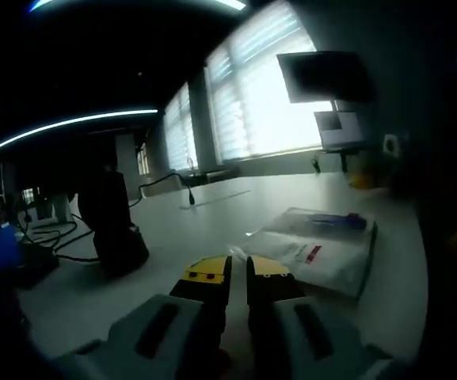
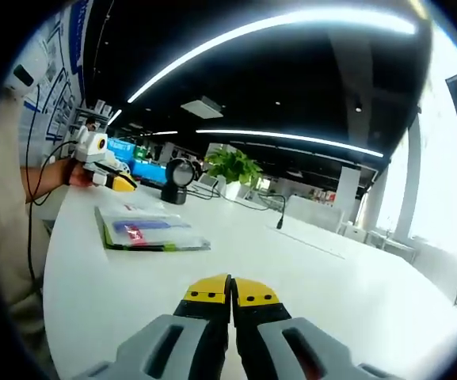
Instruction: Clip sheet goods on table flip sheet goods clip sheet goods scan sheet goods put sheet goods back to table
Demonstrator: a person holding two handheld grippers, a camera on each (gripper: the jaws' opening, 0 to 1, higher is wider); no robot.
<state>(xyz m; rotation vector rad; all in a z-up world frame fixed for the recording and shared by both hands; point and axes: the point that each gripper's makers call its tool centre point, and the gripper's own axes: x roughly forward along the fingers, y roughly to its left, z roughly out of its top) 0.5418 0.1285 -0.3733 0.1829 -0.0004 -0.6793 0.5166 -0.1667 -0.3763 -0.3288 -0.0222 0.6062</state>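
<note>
In the left gripper view the left gripper (image 1: 238, 271) hangs low over the white table (image 1: 212, 218), tilted a little, its yellow-tipped jaws drawn together with only a thin slit between them and nothing caught there. The jaws are blocky grey plastic with flat yellow caps. Just ahead and to the right of the tips lies the sheet goods (image 1: 317, 247), a flat, glossy packet in clear wrap, white with a red mark and a blue-purple strip along its far edge; it rests flat on the table near the edge. To the left stands a dark scanner (image 1: 111, 222) on a rounded base, with black cables (image 1: 54, 236) trailing beside it. Bright blinds (image 1: 252, 95) fill the windows beyond, and a dark monitor (image 1: 323, 75) hangs before them.

In the right gripper view the right gripper (image 2: 230, 294) is held level above the table (image 2: 355, 293), jaws clenched tip to tip, gripping nothing. The packet (image 2: 145, 228) lies well ahead on the left. Beyond it the left gripper (image 2: 105, 168) shows, held in a person's hand (image 2: 76, 172), hovering near the table's far corner. The scanner (image 2: 177, 179) and a green plant (image 2: 232, 166) stand behind.
</note>
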